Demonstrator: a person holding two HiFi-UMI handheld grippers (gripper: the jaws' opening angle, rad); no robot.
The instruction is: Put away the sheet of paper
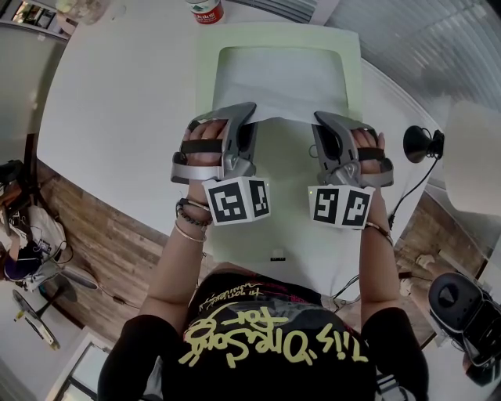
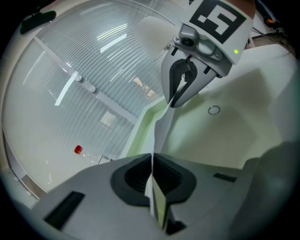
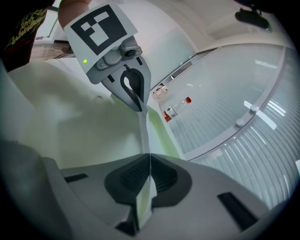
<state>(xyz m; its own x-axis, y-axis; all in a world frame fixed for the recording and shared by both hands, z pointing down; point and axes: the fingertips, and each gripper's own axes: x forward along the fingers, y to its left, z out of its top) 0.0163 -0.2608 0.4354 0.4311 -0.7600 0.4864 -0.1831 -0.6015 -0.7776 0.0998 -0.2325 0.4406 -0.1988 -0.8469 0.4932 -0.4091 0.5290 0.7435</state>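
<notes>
A white sheet of paper (image 1: pixel 278 82) lies over a pale green folder (image 1: pixel 274 160) on the white table (image 1: pixel 117 102). My left gripper (image 1: pixel 249 116) is shut on the sheet's near left corner. My right gripper (image 1: pixel 319 119) is shut on its near right corner. In the left gripper view the paper (image 2: pixel 161 126) runs edge-on from my left gripper (image 2: pixel 152 161) across to the right gripper (image 2: pixel 174 104). The right gripper view mirrors this: the paper (image 3: pixel 144 131) spans from my right gripper (image 3: pixel 149 161) to the left gripper (image 3: pixel 139 108). The sheet's near edge is lifted between them.
A bottle with a red cap (image 1: pixel 205 11) stands at the table's far edge, just beyond the folder; it also shows as the bottle (image 3: pixel 176 108). A black round device with a cable (image 1: pixel 423 143) sits off the table's right edge. The person's torso is close to the near edge.
</notes>
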